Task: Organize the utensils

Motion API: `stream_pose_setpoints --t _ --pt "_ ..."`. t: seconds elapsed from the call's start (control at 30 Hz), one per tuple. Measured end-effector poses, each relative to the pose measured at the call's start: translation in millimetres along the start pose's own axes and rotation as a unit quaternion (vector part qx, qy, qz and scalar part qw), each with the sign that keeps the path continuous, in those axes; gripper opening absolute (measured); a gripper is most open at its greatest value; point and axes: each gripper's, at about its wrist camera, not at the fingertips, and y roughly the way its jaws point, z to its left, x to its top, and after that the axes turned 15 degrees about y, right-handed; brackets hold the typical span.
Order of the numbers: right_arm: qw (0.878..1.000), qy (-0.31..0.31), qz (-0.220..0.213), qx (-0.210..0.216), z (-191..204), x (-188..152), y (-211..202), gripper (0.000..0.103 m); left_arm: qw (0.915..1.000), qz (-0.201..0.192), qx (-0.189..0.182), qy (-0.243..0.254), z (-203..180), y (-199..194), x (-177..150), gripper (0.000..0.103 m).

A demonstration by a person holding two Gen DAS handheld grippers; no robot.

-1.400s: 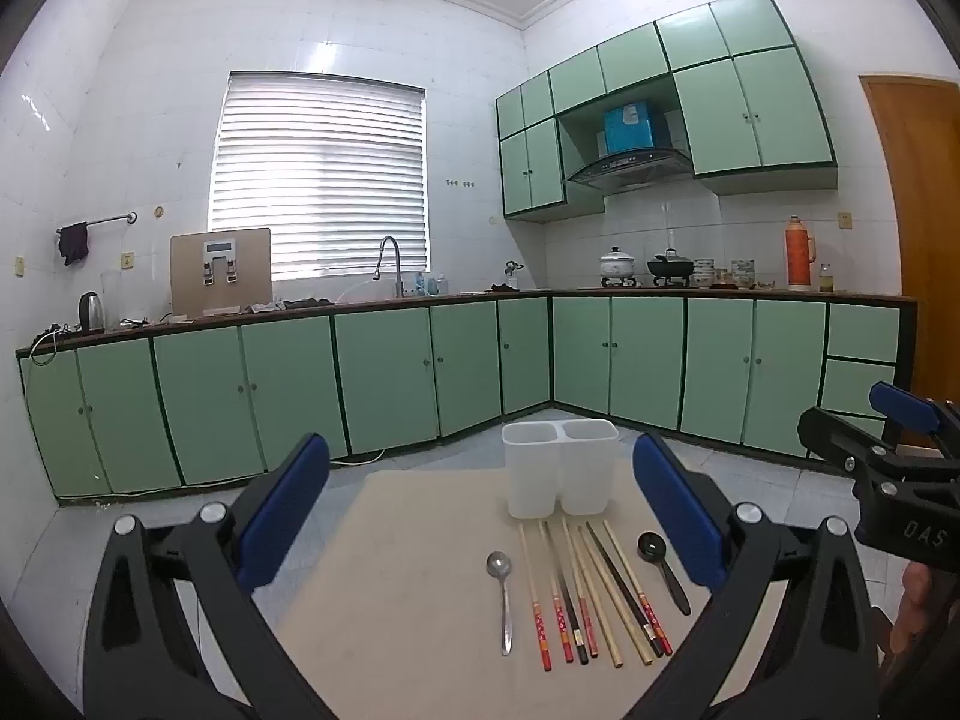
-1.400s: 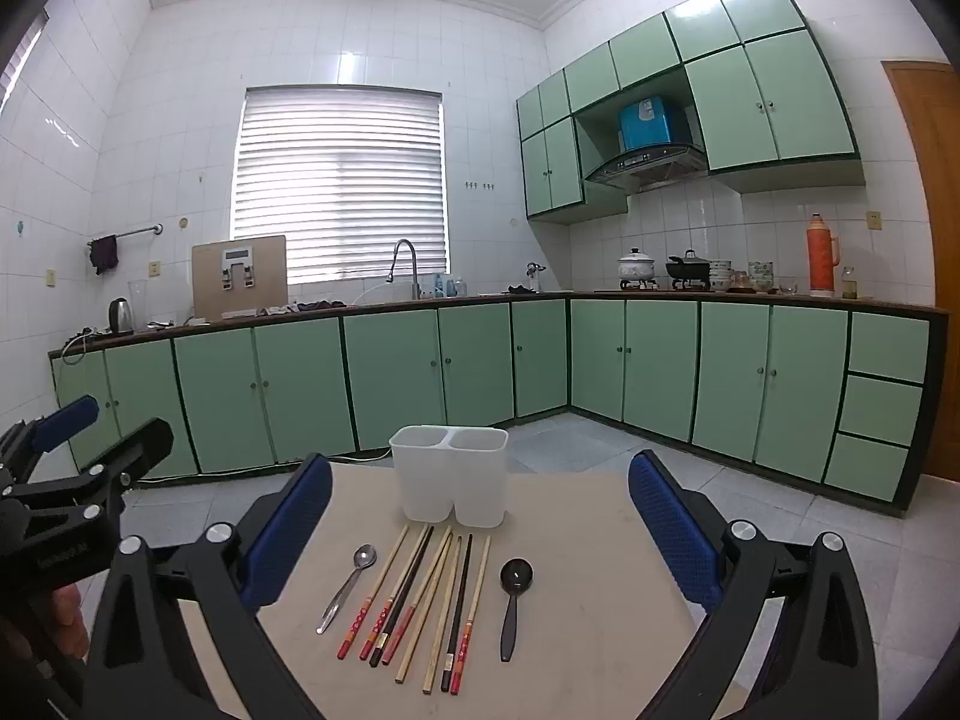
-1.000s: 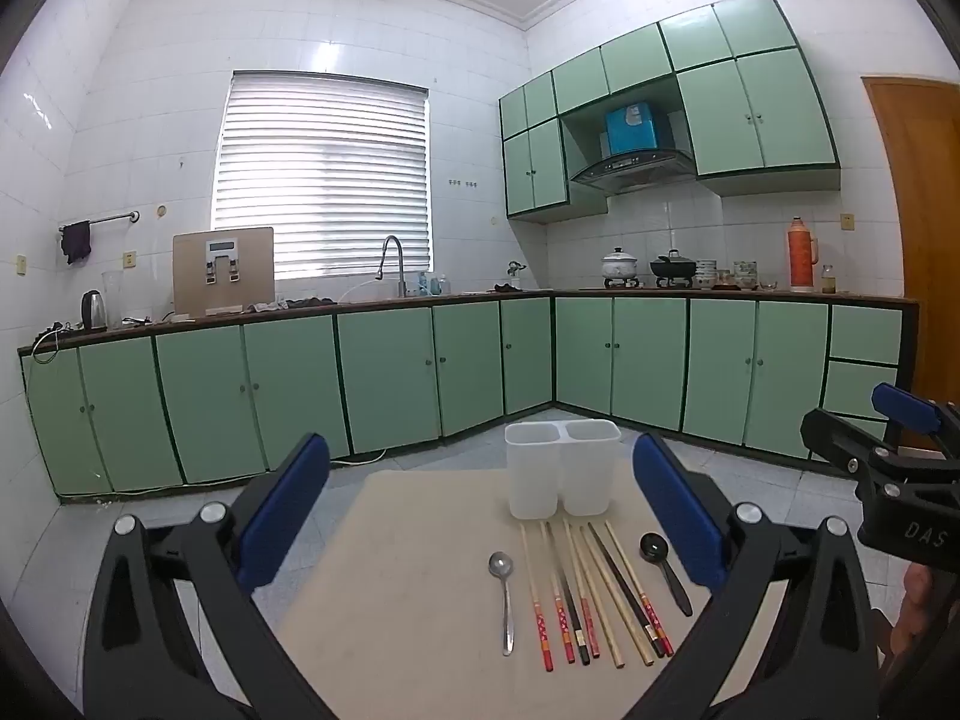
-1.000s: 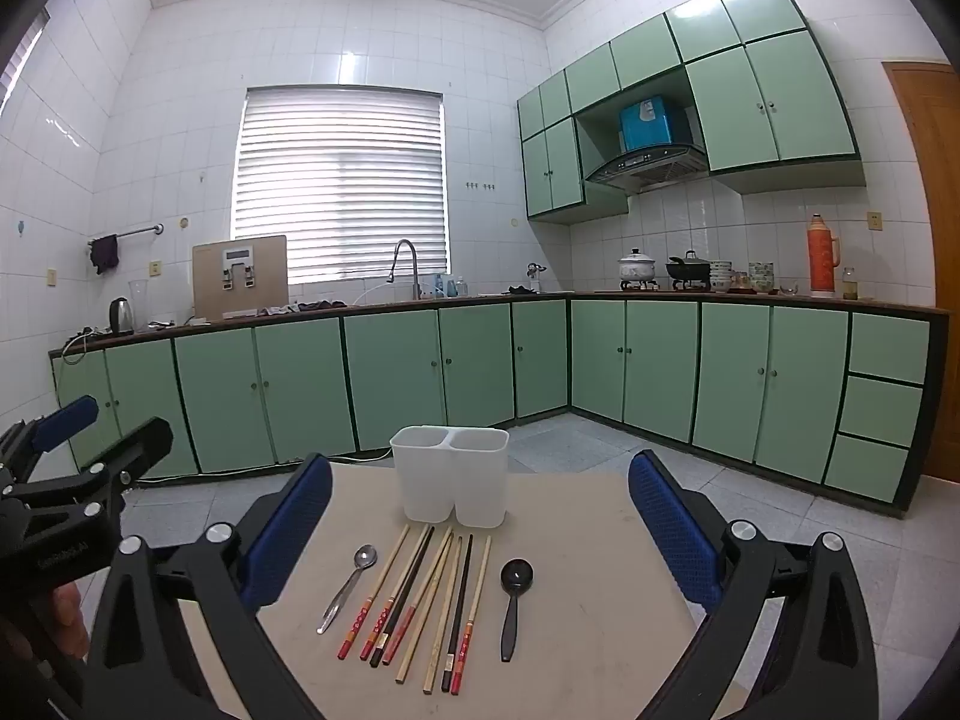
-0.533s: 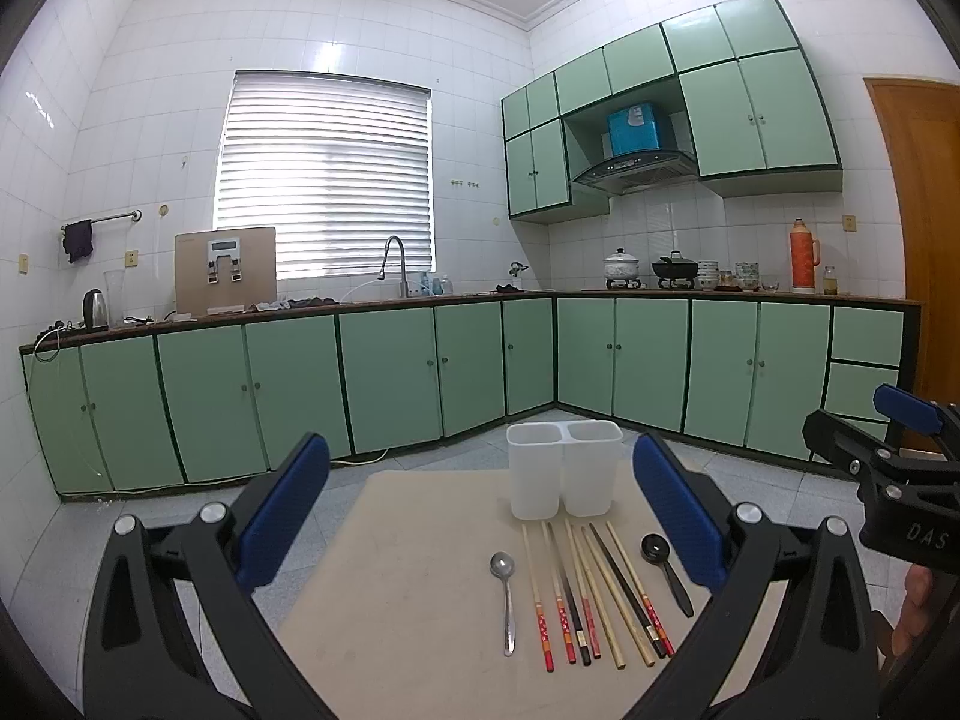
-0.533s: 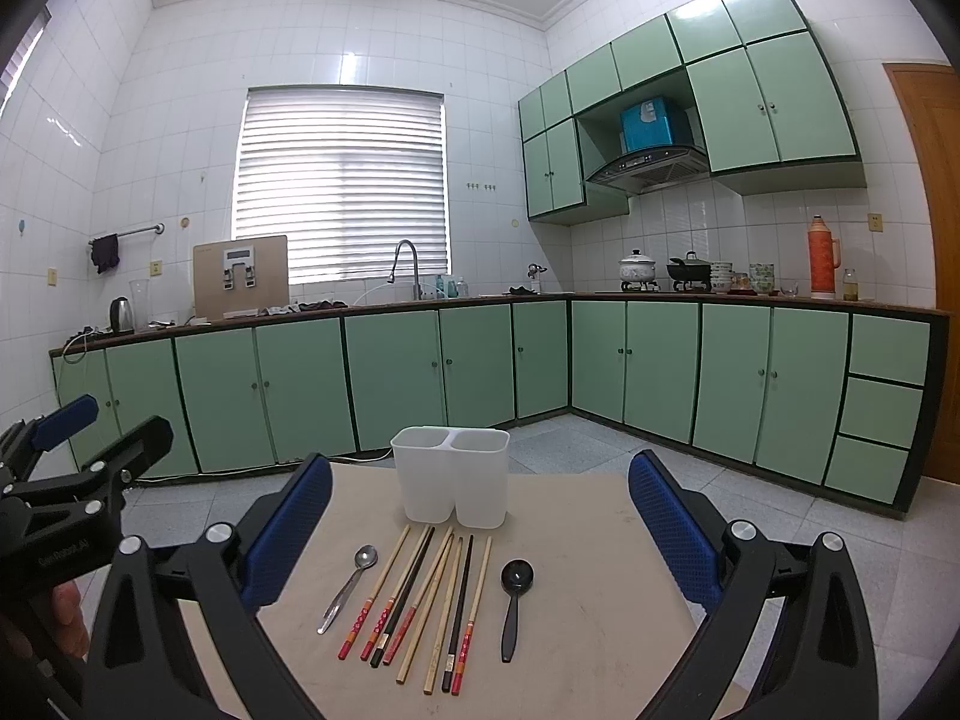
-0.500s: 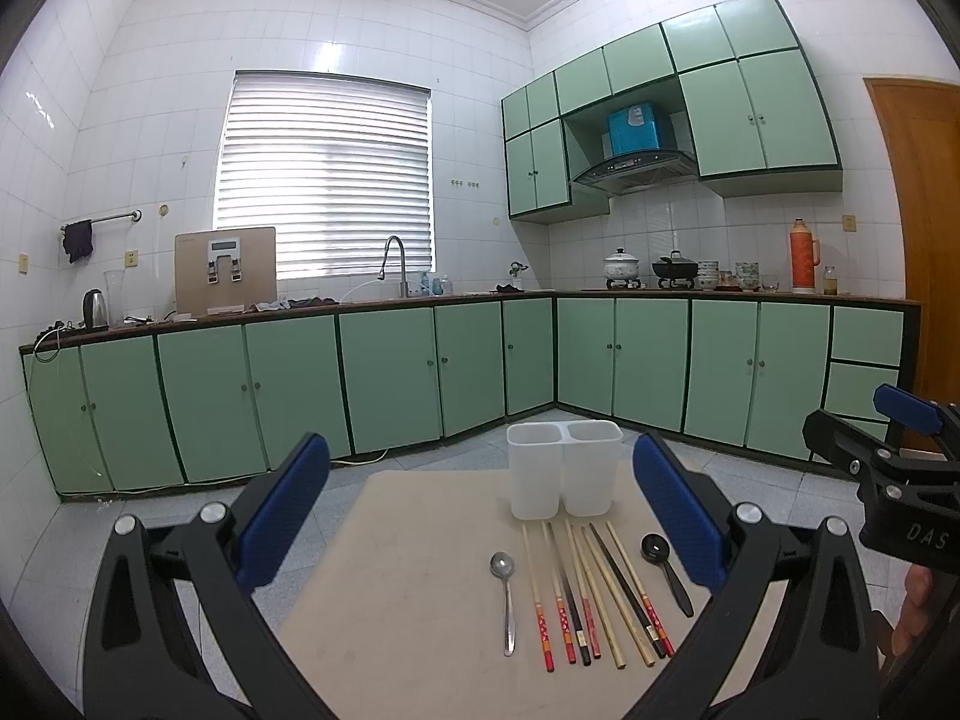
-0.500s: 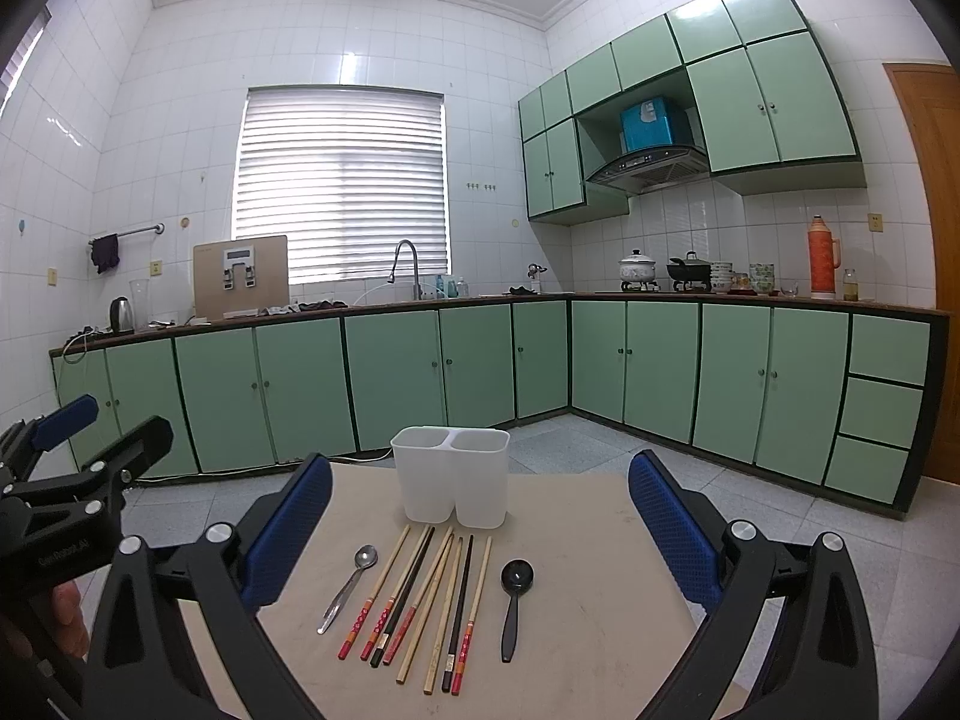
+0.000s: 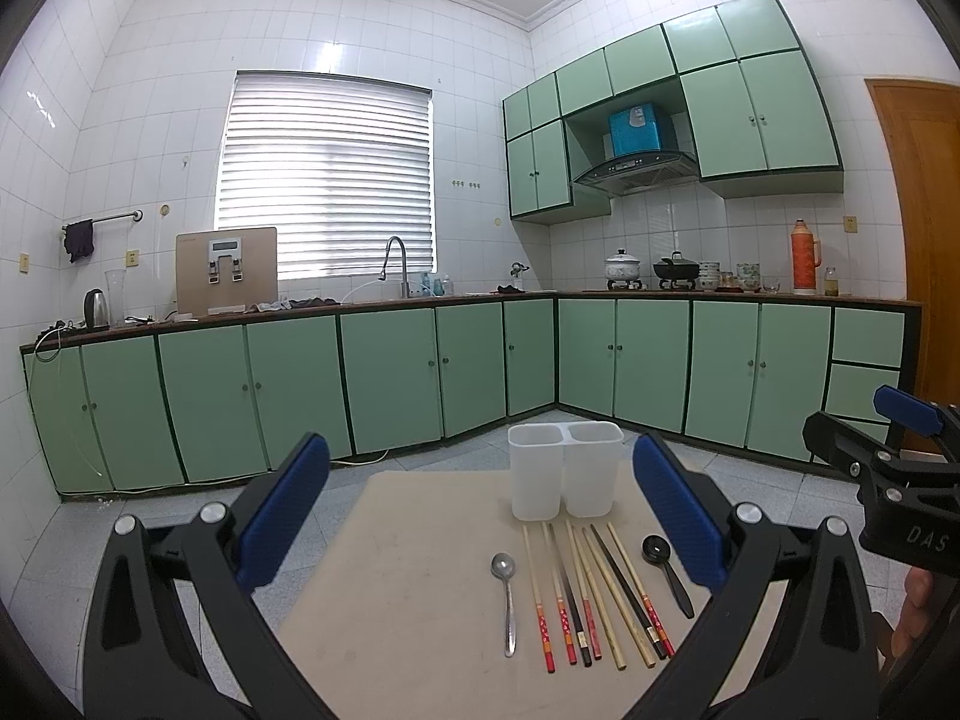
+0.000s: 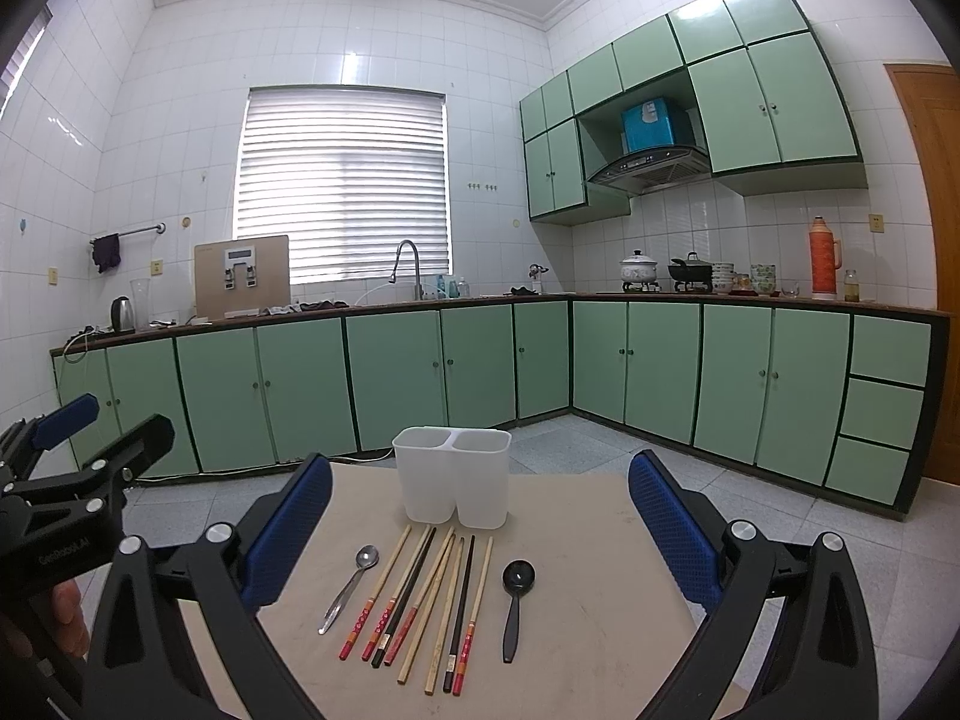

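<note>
A white two-compartment holder (image 9: 564,468) (image 10: 453,474) stands upright at the far side of the beige table (image 9: 390,570) (image 10: 600,570). In front of it lie a metal spoon (image 9: 508,594) (image 10: 351,585), several chopsticks (image 9: 591,594) (image 10: 429,600) side by side, and a black spoon (image 9: 666,570) (image 10: 515,600). My left gripper (image 9: 480,516) is open and empty, held above the table's near side. My right gripper (image 10: 480,516) is open and empty too. Each gripper shows at the edge of the other's view.
Green cabinets (image 9: 390,378) and a counter run along the back and right walls, well beyond the table. A wooden door (image 9: 918,240) is at the far right. Tiled floor surrounds the table.
</note>
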Motion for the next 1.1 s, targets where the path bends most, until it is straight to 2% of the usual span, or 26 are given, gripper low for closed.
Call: stream_pose_setpoints --t 1.1 --pt "1.0 0.0 0.0 0.0 0.8 0.3 0.4 0.097 1.0 0.0 0.001 0.001 2.2 -0.1 0.6 0.098"
